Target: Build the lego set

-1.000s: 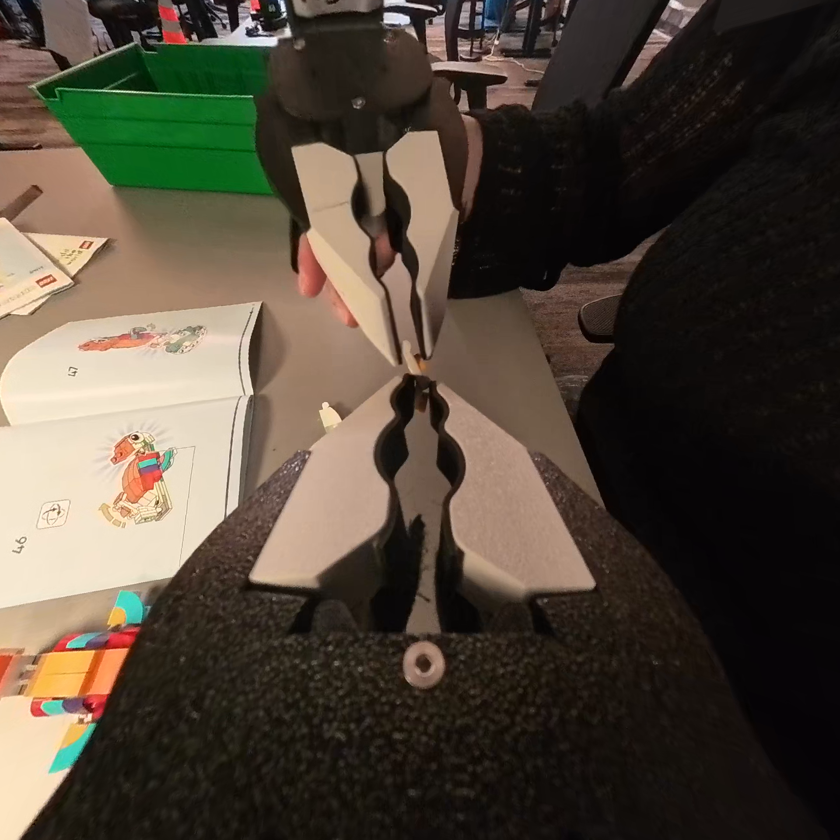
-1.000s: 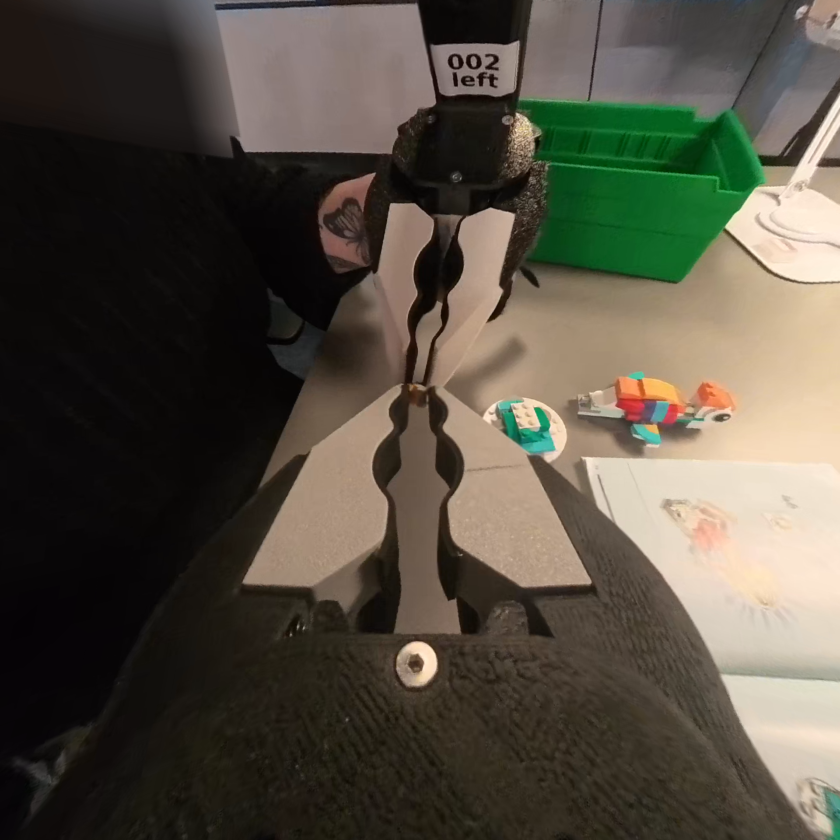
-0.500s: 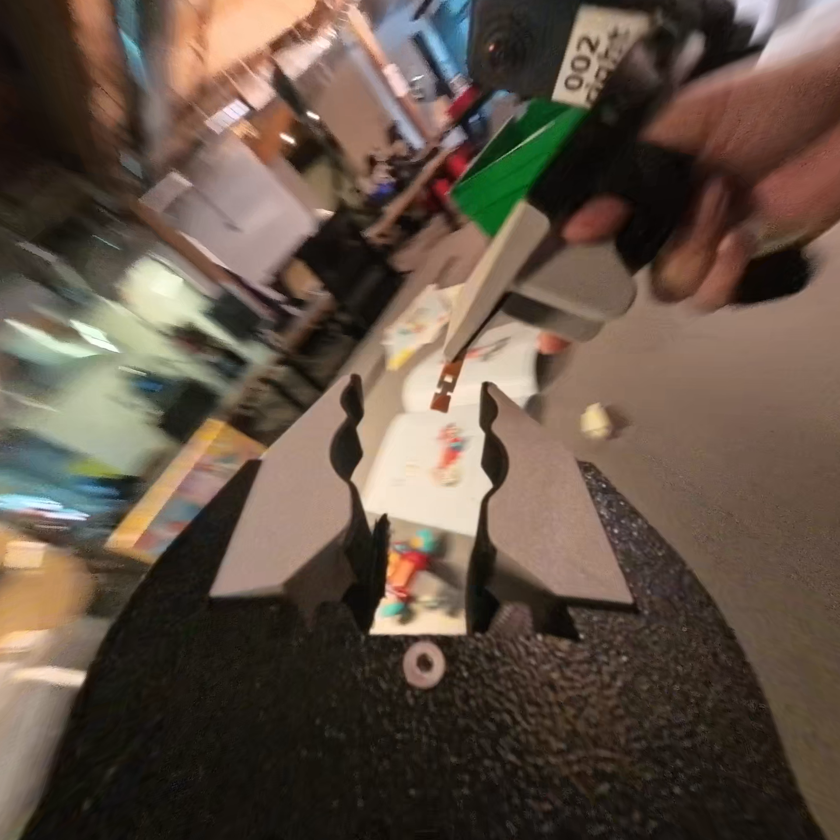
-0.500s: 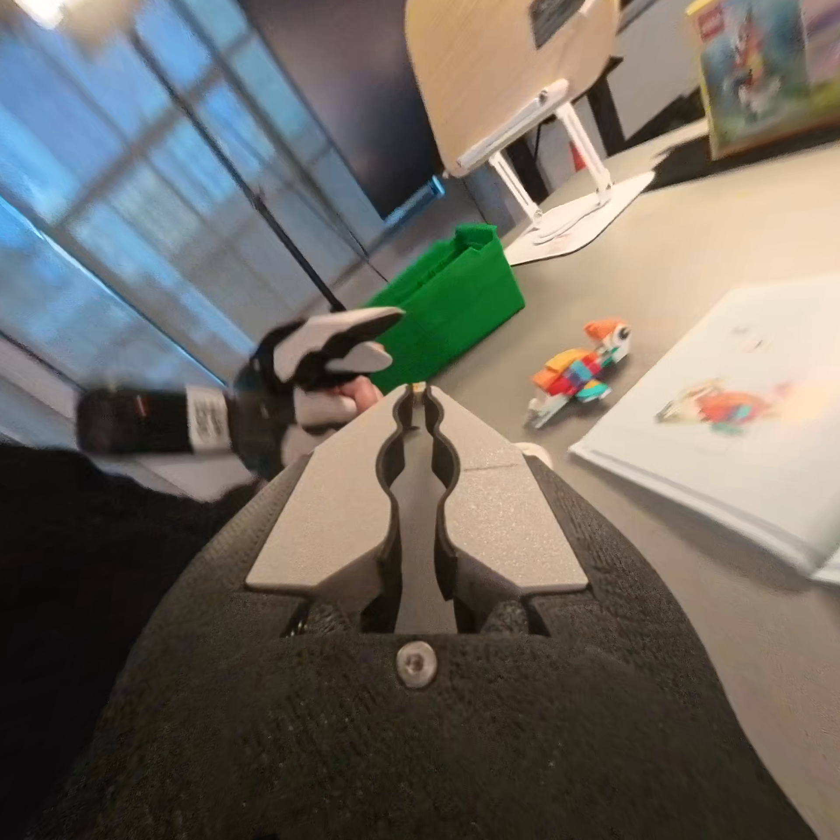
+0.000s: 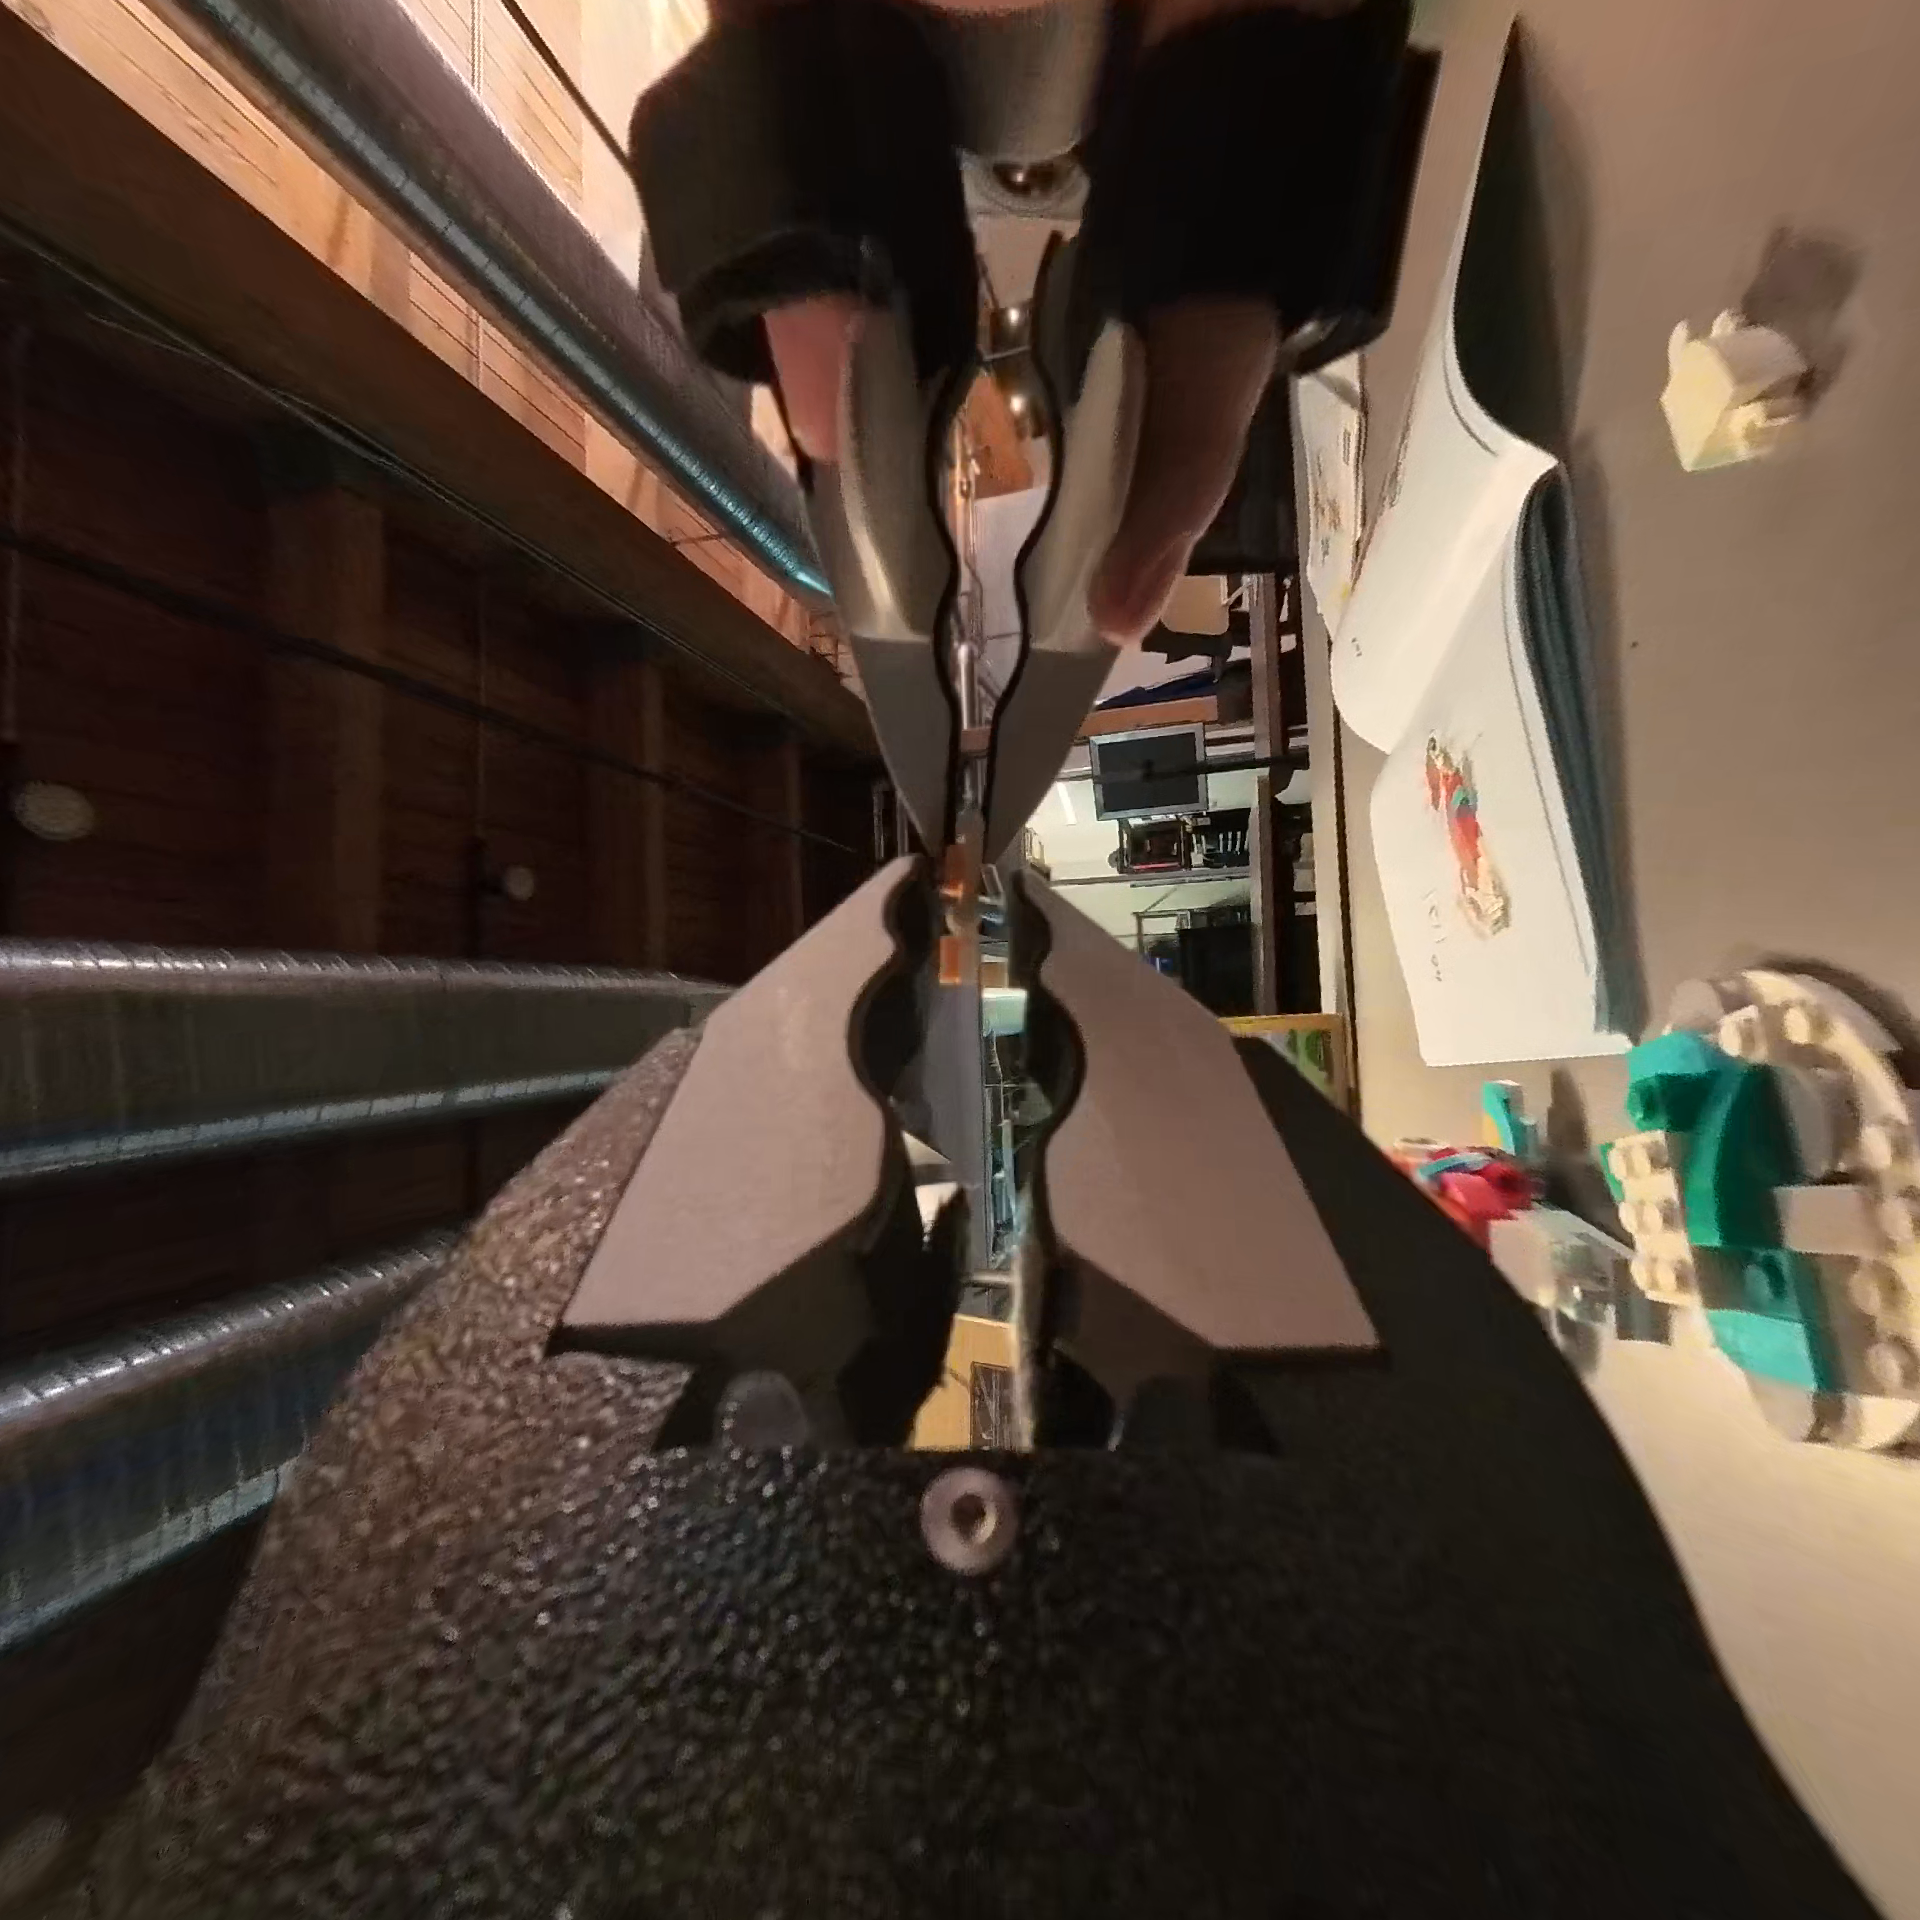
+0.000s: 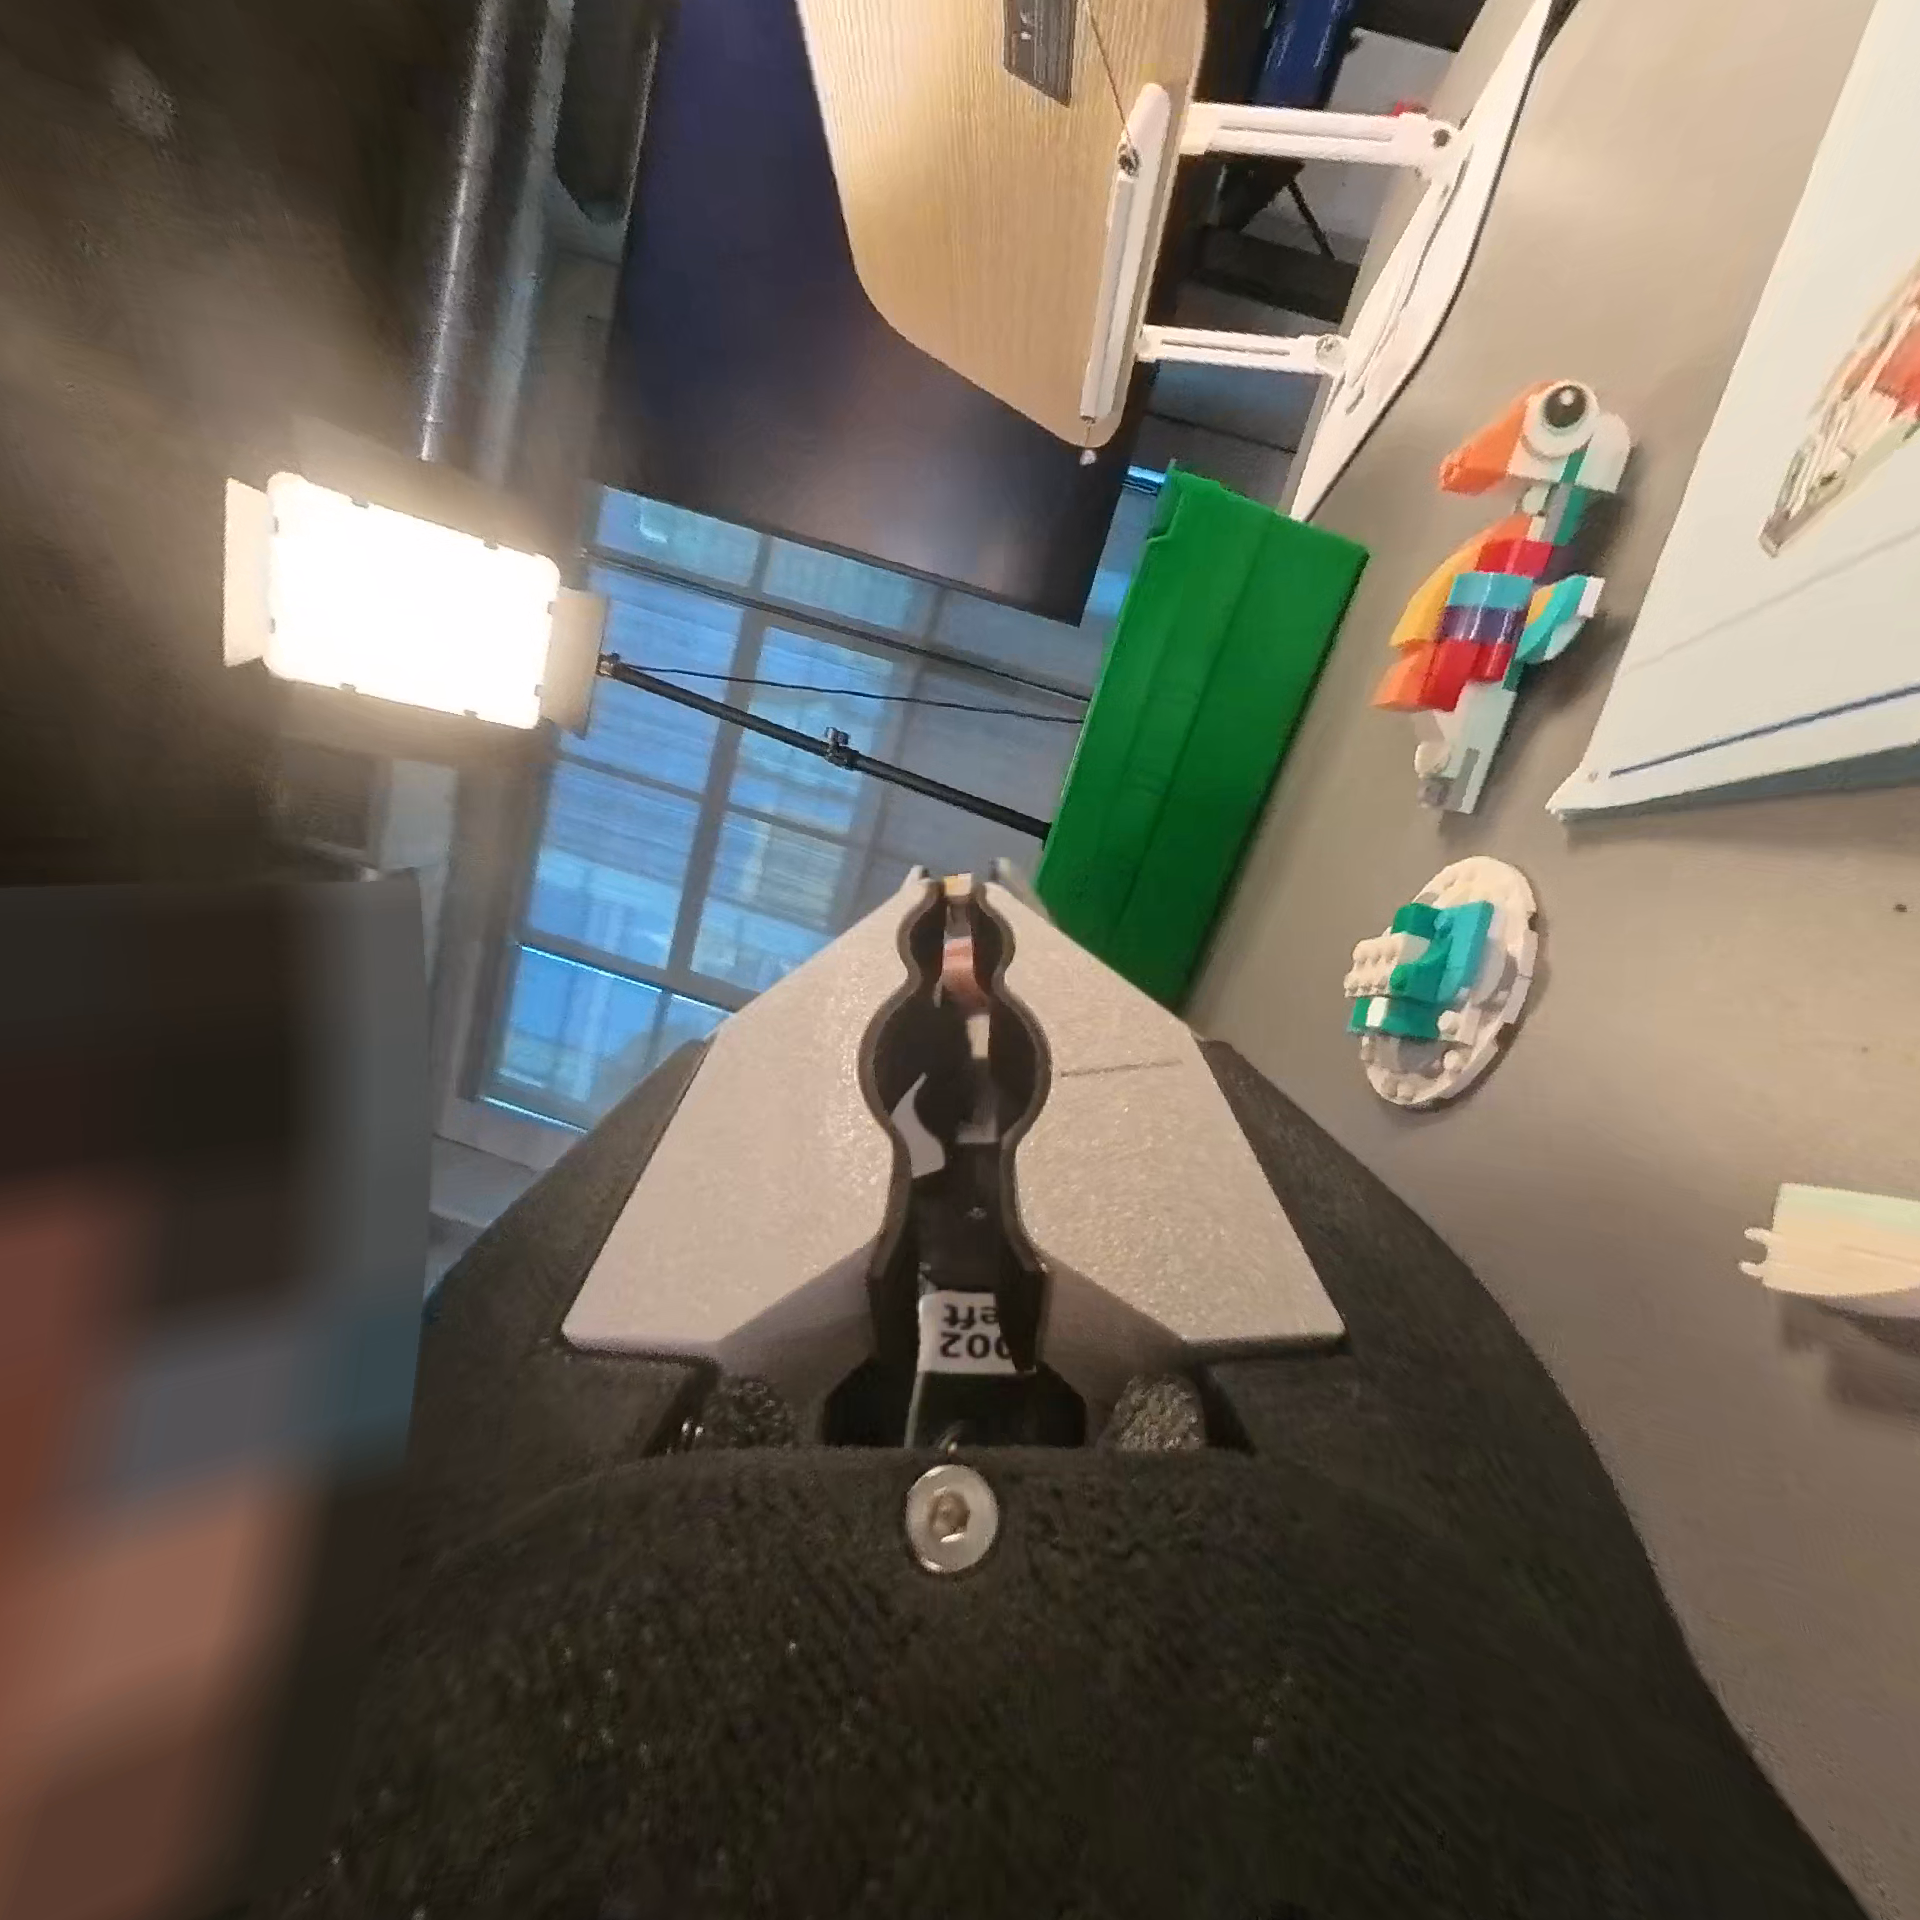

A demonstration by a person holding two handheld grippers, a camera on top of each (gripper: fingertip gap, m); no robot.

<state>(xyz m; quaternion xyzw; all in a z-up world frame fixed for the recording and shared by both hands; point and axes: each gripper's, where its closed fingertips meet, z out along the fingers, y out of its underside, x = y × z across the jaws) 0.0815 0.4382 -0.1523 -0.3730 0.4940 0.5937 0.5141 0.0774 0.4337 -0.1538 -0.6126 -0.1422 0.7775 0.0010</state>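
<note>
Both views are rolled sideways, so the grey table (image 5: 1745, 727) runs down the right side. My right gripper (image 5: 966, 831) comes in from the top of the left wrist view, shut on a small orange-and-tan lego piece (image 5: 954, 914). In its own view, the right gripper (image 6: 958, 883) shows the piece (image 6: 956, 886) at its tips. My left gripper (image 5: 963, 888) meets it tip to tip. Its jaws stand slightly apart on either side of the piece, with a gap on both sides. A round white plate with teal bricks (image 5: 1766, 1195) (image 6: 1444, 997) lies on the table.
A colourful built lego figure (image 6: 1496, 613) lies by the open instruction booklet (image 6: 1766, 468) (image 5: 1475, 831). A green bin (image 6: 1195, 748) stands farther off. A small cream piece (image 5: 1730, 390) and white parts (image 6: 1839, 1257) lie loose on the table. A white stand (image 6: 1132, 208) is at the back. The grippers are tip to tip, or close to it.
Both grippers have rolled onto their sides and met tip to tip again after swinging apart. The left jaws have narrowed around the piece the right gripper holds.
</note>
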